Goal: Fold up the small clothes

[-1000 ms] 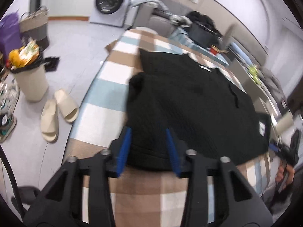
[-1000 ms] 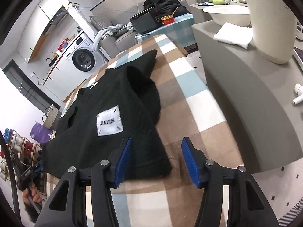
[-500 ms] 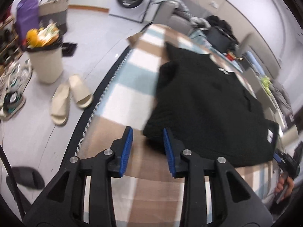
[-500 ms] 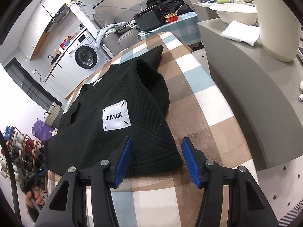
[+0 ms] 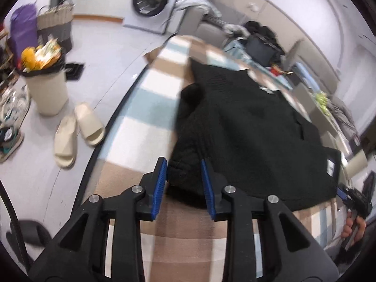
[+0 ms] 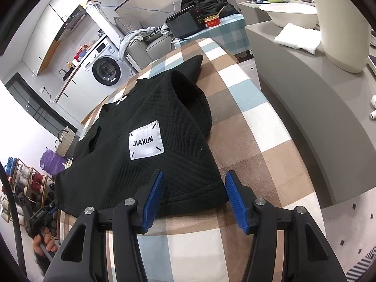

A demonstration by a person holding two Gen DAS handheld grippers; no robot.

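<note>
While both tools sit at the near hem, the black textured knit top with a white JIAXUN patch [image 6: 150, 155] lies spread flat on the checked brown, blue and white tablecloth [image 6: 253, 127], collar end pointing away toward the washing machine [image 5: 150, 0]. Left gripper [image 5: 183, 181]: blue-padded jaws part-open, straddling the near-left hem corner; fabric sits between the pads, but no pinch visible, so nothing held as far as I can tell. Right gripper [image 6: 193, 197]: jaws wide apart, framing the near-right hem corner, fabric edge between them, pads not clamped on it.

Progress, judging from the lay: early. One sleeve looks turned in over the body on each side — a rounded bump at the left edge in the left view, a folded lobe at the right edge in the right view — but the body is at full length, no crosswise fold made. Prob. left to do: close on both hem corners, lift, carry hem up toward the collar, then smooth. Cream slippers [image 5: 77, 134] and a bin [image 5: 47, 89] stand on the floor beside the table, well apart from the work.
</note>
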